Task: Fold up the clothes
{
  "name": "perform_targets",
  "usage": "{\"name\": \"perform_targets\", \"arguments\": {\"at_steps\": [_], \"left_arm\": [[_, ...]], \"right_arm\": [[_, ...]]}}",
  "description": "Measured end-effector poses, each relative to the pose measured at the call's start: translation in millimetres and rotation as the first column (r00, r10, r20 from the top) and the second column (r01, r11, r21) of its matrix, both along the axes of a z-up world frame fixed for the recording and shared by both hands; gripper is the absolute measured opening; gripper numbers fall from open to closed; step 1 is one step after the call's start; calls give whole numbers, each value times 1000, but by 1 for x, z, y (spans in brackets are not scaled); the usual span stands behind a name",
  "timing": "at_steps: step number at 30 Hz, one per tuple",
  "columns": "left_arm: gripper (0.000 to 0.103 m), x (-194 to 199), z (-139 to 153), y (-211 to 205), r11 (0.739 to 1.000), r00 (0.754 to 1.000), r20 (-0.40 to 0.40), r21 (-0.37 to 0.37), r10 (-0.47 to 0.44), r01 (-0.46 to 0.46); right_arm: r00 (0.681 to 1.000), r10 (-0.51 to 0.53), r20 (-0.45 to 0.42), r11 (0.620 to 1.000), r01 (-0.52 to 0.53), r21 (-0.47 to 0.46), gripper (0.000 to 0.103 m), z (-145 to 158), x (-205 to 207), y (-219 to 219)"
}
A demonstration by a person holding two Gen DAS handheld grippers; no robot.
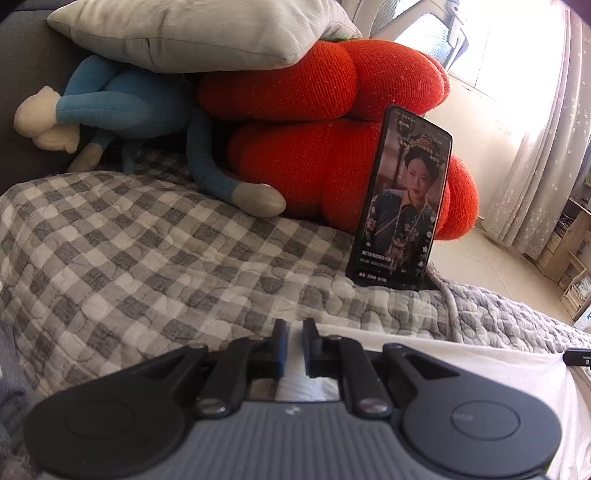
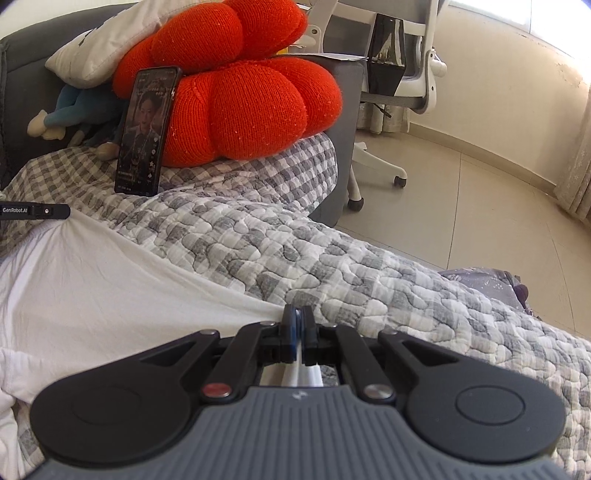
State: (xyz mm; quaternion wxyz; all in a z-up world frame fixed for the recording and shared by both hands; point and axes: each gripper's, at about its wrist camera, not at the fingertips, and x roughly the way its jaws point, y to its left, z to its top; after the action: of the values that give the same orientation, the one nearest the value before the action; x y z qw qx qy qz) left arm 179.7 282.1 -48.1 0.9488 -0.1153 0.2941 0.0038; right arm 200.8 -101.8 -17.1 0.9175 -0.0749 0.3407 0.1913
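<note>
A white garment (image 2: 92, 288) lies stretched on a grey-and-white checked quilt (image 2: 332, 266). It also shows in the left wrist view (image 1: 461, 362). My right gripper (image 2: 297, 317) is shut on the garment's near edge, with white cloth pinched between its blue pads. My left gripper (image 1: 293, 332) holds the garment's other corner, its jaws nearly together with a narrow gap and white cloth between them. The left gripper's tip also shows in the right wrist view (image 2: 55, 211), where the cloth pulls taut to it.
A phone (image 1: 399, 199) with a playing video leans upright against a red knitted cushion (image 1: 314, 122). A blue plush toy (image 1: 110, 107) and a grey pillow (image 1: 192, 33) lie behind. A white office chair (image 2: 399, 74) stands on the tiled floor beside the bed.
</note>
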Motion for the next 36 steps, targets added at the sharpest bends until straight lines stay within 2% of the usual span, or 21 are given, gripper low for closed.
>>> {"name": "perform_targets", "arguments": {"at_steps": [1, 3, 7, 9, 10, 17, 24, 36], "left_arm": [[17, -1, 1, -1, 1000, 1000, -1, 2, 0, 0], [38, -4, 5, -3, 1000, 1000, -2, 5, -4, 4], [44, -11, 17, -13, 999, 1000, -8, 21, -25, 25], [47, -14, 23, -18, 999, 999, -11, 28, -36, 36], [48, -16, 26, -20, 999, 999, -12, 32, -41, 41], [57, -38, 49, -56, 990, 992, -28, 65, -120, 121], [62, -51, 56, -99, 977, 977, -52, 33, -209, 210], [62, -66, 54, -174, 939, 937, -63, -4, -343, 343]], "right_arm": [[1000, 1, -8, 1000, -1, 12, 9, 1, 0, -1], [1000, 3, -28, 999, -2, 36, 12, 4, -2, -4], [997, 8, -70, 997, -3, 77, 17, 11, -6, -13], [997, 10, -80, 996, -3, 90, 39, 15, -11, -19], [997, 12, -80, 995, -5, 96, 41, 18, -14, -23], [995, -1, -105, 991, 15, 129, 41, 30, -35, -51], [991, -54, -123, 991, 69, 118, 41, 37, -60, -85], [982, -122, -144, 983, 139, 116, 41, 37, -105, -136]]}}
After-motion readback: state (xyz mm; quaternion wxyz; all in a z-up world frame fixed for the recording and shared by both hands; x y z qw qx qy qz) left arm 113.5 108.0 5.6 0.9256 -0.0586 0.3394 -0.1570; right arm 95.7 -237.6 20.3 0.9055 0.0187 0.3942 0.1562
